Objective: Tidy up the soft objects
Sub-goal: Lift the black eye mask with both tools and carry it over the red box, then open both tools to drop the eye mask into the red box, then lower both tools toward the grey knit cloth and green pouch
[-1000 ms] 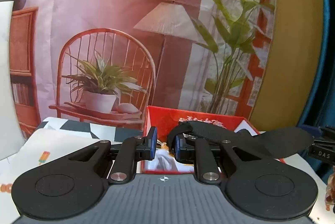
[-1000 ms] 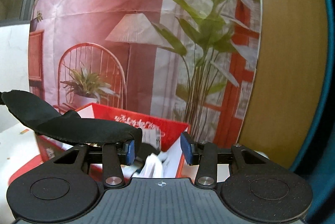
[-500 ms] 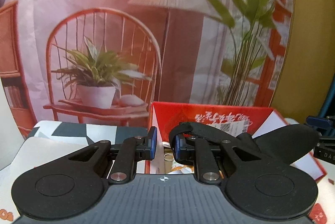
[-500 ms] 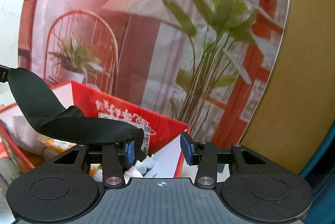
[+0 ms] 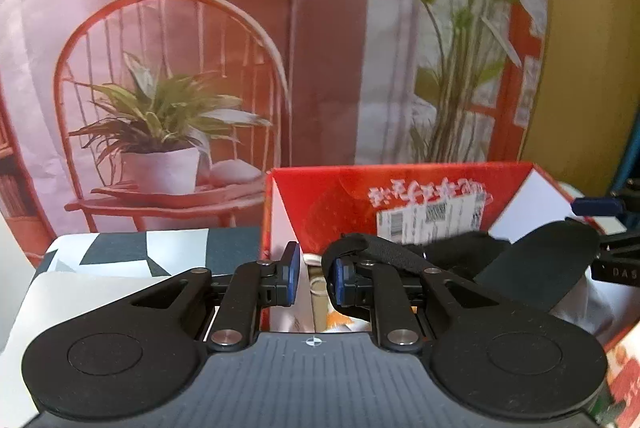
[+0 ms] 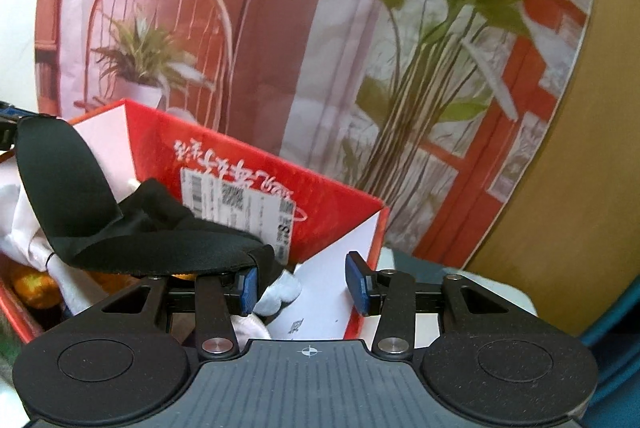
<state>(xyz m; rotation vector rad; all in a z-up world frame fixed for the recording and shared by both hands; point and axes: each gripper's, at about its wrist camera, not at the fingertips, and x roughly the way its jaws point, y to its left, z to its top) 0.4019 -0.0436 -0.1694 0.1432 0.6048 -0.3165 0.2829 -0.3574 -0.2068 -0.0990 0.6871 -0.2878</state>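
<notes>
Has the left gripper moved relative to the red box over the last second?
Yes. The left gripper has closed in on the red box, which now looms larger and nearer in the left wrist view.

Surface: cloth-covered table (image 5: 120, 280), white with dark geometric patches.
Resting on it: open red cardboard box (image 5: 320, 204), set at its far side.

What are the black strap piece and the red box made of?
Black strap piece: looks like soft matte fabric, maybe foam-backed; it sags and folds where it hangs over the box, with a woven band at one end. Red box: likely printed cardboard, slightly glossy red outside, plain white inside, with straight creased walls and a paper label.
</notes>
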